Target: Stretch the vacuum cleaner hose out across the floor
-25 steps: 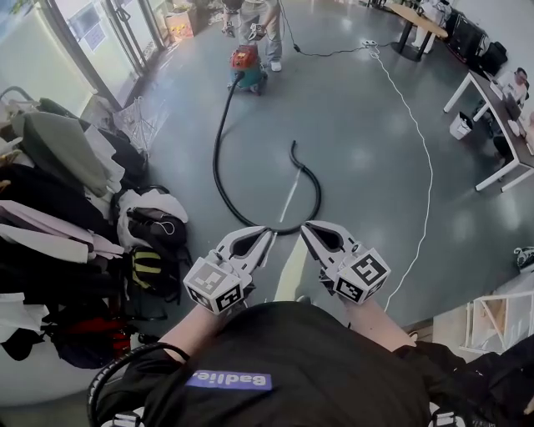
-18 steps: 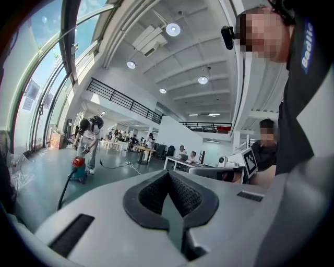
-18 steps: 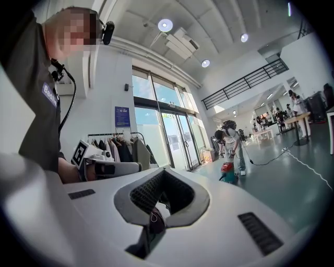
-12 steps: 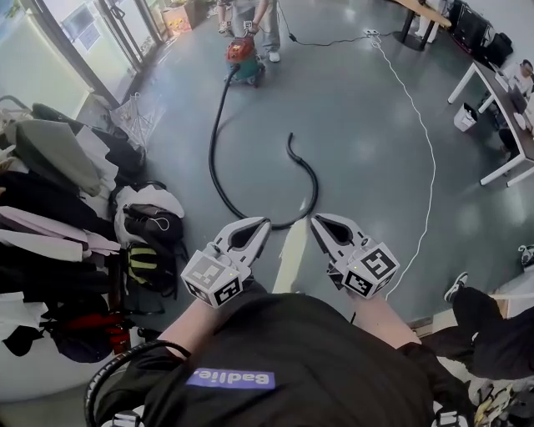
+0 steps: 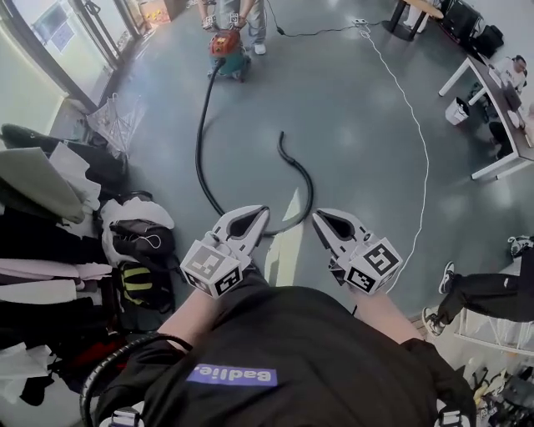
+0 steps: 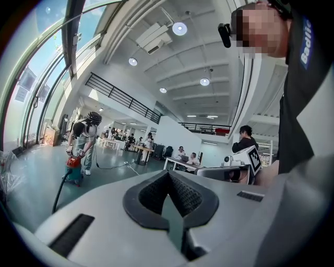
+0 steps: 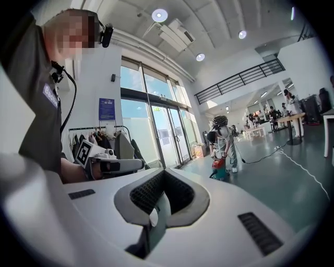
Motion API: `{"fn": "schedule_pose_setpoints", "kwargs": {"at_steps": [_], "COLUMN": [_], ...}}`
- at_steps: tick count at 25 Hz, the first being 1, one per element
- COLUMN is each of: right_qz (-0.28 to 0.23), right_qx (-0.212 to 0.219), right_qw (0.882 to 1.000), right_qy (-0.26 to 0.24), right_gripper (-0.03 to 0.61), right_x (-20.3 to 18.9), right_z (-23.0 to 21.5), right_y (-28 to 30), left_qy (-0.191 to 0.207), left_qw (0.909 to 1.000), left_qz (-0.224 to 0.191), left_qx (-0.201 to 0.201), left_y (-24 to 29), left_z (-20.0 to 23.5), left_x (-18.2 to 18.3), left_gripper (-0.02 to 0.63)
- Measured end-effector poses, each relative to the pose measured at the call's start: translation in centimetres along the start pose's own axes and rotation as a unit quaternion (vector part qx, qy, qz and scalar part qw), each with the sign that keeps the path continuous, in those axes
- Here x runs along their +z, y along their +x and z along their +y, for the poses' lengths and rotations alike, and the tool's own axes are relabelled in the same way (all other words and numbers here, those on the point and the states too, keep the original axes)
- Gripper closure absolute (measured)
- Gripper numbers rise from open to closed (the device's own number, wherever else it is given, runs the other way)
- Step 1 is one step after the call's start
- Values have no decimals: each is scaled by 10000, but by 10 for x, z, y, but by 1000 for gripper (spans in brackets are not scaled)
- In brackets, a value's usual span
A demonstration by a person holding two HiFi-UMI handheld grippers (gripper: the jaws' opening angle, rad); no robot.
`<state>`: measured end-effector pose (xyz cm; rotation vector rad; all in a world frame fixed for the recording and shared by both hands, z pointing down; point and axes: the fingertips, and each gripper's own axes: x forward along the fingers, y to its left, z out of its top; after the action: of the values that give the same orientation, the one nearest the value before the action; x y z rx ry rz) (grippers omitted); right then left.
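- Floor (image 5: 367, 150): grey and glossy, cut off on all sides; the wearer's dark shirt hides its near part.
- Clothes rack (image 5: 50, 217): at the left edge and only partly in frame, with garments and bags crowded too close to tell apart.
- Counter (image 5: 488, 79): white, cut off by the right edge.
- Vacuum cleaner hose (image 5: 198, 154): black and ribbed. It runs from the vacuum cleaner (image 5: 227, 52) down the floor in a long curve, then hooks back up to a free end mid-floor. Its lowest bend is hidden behind the left tongs.
- Person by the vacuum cleaner (image 5: 254, 21): only the legs show, below the top edge.
- Left tongs (image 5: 265, 210): pressed together, nothing between them.
- Right tongs (image 5: 317, 215): pressed together, empty, clear of the hose.
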<state>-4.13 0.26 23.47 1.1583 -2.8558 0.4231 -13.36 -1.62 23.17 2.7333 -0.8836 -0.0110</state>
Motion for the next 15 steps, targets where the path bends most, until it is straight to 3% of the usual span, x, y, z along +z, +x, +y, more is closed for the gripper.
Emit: {"fn": "schedule_pose_setpoints", "kwargs": {"at_steps": [9, 15], "right_qz": [165, 363], "right_qx": [-334, -485], "right_qw": [9992, 9976], "right_qy": [137, 338], "right_gripper": [575, 575], "right_x": [24, 19], "right_z": [-45, -76], "right_y": [138, 162], "left_qy": [-115, -230], "left_qw": [9994, 9991], "left_qz": [113, 112], "left_qx": [-311, -346], "left_y": [33, 62], "left_z": [168, 208], "left_x": [30, 39], "left_gripper": [607, 607]}}
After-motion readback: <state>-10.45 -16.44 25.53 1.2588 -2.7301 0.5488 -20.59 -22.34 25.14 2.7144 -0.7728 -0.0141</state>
